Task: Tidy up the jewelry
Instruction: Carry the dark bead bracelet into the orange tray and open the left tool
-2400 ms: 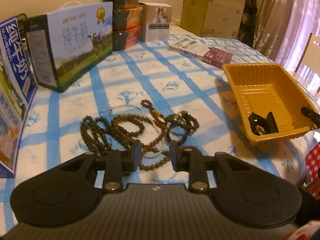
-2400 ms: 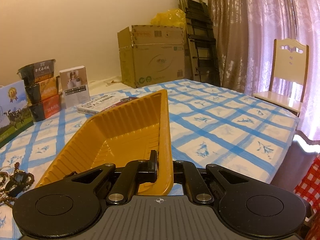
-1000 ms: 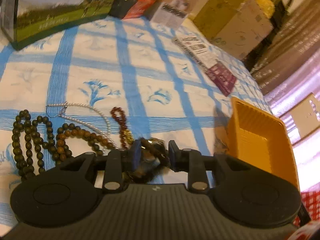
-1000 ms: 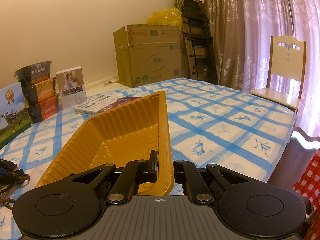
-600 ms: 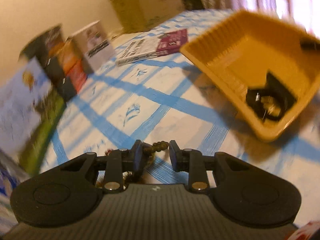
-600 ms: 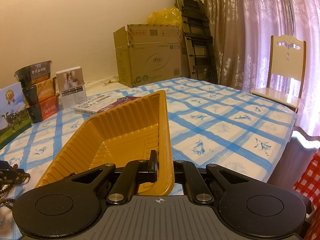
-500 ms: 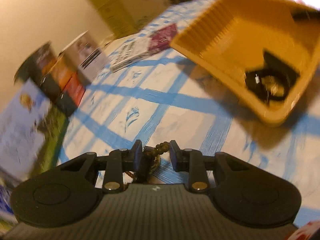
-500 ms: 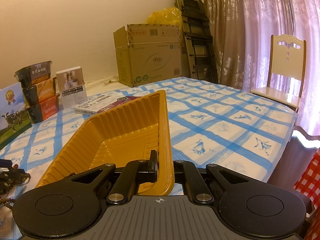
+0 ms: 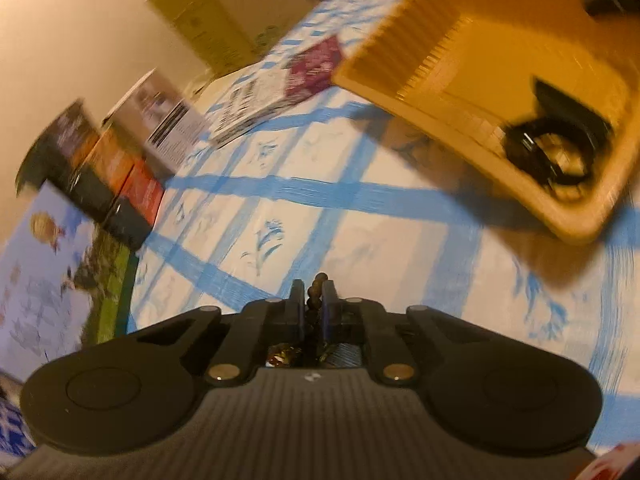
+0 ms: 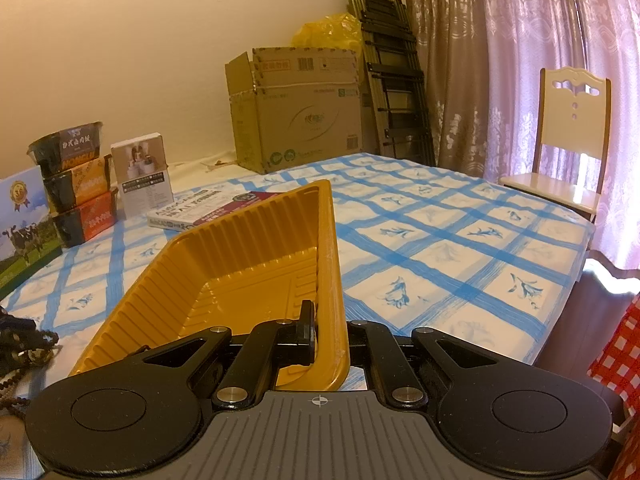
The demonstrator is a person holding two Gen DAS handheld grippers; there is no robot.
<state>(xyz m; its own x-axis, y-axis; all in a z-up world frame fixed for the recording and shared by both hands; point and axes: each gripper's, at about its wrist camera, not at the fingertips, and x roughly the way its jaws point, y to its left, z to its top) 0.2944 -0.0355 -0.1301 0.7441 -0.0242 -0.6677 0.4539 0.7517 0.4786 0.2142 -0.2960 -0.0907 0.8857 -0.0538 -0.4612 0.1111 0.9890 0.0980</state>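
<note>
My left gripper [image 9: 313,294] hovers over the blue-checked tablecloth, rolled to one side, and its jaws are closing on a strand of brown beads [image 9: 318,280] pinched between the pads. More beads [image 10: 14,376] dangle under it at the far left of the right wrist view. The orange plastic tray [image 9: 448,44] lies ahead to the right, with a black watch-like piece [image 9: 548,152] in its near corner. My right gripper [image 10: 326,326] is shut on the tray's near wall [image 10: 330,280], holding the tray [image 10: 240,264] tilted on the table.
A milk carton box [image 9: 48,280], stacked food bowls [image 10: 76,184], a white box [image 10: 142,176] and a book [image 10: 208,208] line the far left. A cardboard box [image 10: 296,108], a folded ladder [image 10: 392,80] and a chair [image 10: 568,140] stand beyond the table.
My left gripper lifted the brown beads off the pile, rolled over and swung toward the orange tray, and its jaws narrowed onto the strand. The right gripper and tray stayed still.
</note>
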